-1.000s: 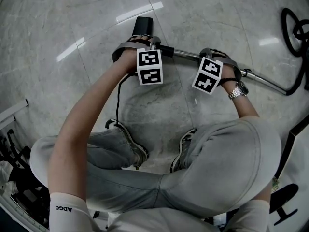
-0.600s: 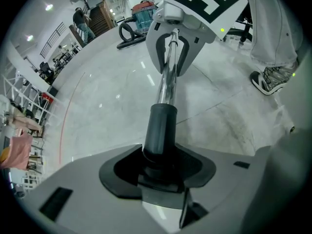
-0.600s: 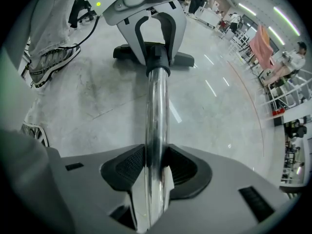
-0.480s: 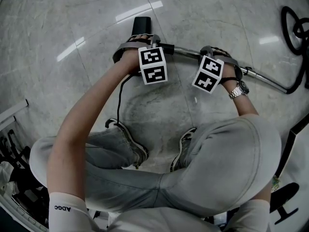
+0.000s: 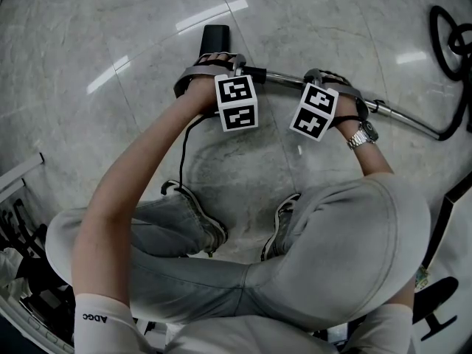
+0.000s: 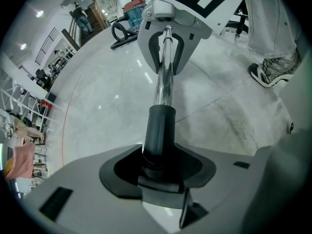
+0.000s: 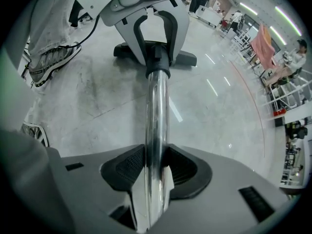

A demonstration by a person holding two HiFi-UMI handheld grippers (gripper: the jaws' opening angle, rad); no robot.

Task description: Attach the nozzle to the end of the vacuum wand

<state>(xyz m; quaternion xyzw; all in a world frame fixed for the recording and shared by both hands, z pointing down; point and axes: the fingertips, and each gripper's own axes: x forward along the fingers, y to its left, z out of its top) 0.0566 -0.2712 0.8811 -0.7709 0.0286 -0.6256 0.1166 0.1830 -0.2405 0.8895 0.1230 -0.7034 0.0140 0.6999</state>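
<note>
A chrome vacuum wand (image 5: 398,118) lies low across the marble floor, and its end sits inside the black neck (image 6: 158,130) of the nozzle. The nozzle's flat black head (image 5: 216,35) rests on the floor beyond my left hand. My left gripper (image 6: 158,167) is shut on that black neck, seen from above under its marker cube (image 5: 236,102). My right gripper (image 7: 156,167) is shut on the chrome wand (image 7: 157,126) a short way along, pointing straight down. In the right gripper view the nozzle neck (image 7: 158,57) and the left gripper (image 7: 151,13) lie straight ahead.
A black hose (image 5: 451,46) coils on the floor at the upper right and joins the wand's far end. The person's shoes (image 5: 203,227) and bent knees fill the near floor, and a thin cable (image 5: 181,150) trails from the left gripper. A vacuum canister (image 6: 131,14) stands far off.
The left marker cube has drifted a touch right, toward the right gripper. Both grips are as before.
</note>
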